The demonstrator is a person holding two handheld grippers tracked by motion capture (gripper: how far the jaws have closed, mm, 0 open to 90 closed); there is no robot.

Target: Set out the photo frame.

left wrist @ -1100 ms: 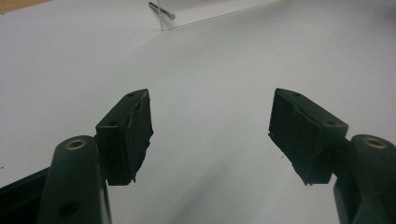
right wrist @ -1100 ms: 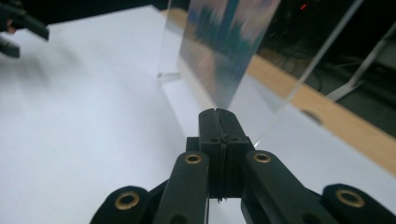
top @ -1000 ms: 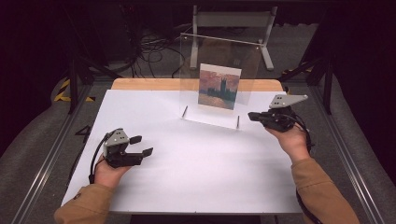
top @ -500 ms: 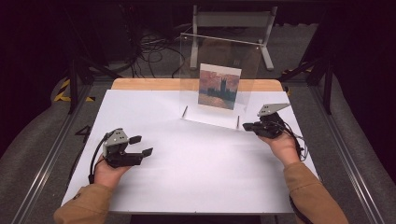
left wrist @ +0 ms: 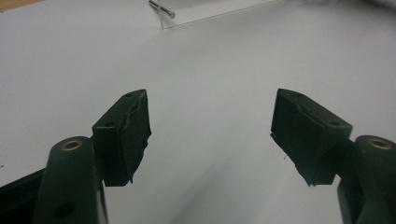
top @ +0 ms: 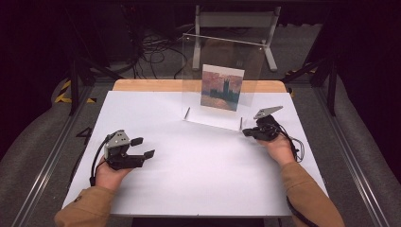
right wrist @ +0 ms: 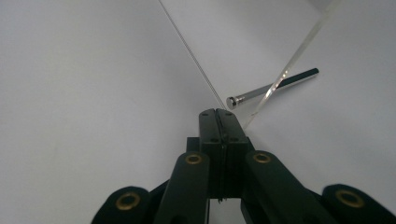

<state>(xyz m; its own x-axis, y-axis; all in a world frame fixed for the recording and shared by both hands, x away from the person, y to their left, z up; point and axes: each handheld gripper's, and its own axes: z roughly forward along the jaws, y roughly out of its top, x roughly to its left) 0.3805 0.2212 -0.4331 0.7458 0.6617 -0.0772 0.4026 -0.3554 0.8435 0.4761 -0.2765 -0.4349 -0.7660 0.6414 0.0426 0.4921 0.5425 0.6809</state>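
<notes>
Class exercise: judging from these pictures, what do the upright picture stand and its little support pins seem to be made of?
Picture stand: seemingly clear acrylic or glass, glossy; the background shows through it and its cut edge looks frosted. Support pin: apparently polished metal, silvery and reflective, with a small rounded head.

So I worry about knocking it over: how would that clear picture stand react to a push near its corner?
The clear stand looks stiff and smooth, so probably slippery. Tall, resting on thin metal pins, it may tip or slide.
</notes>
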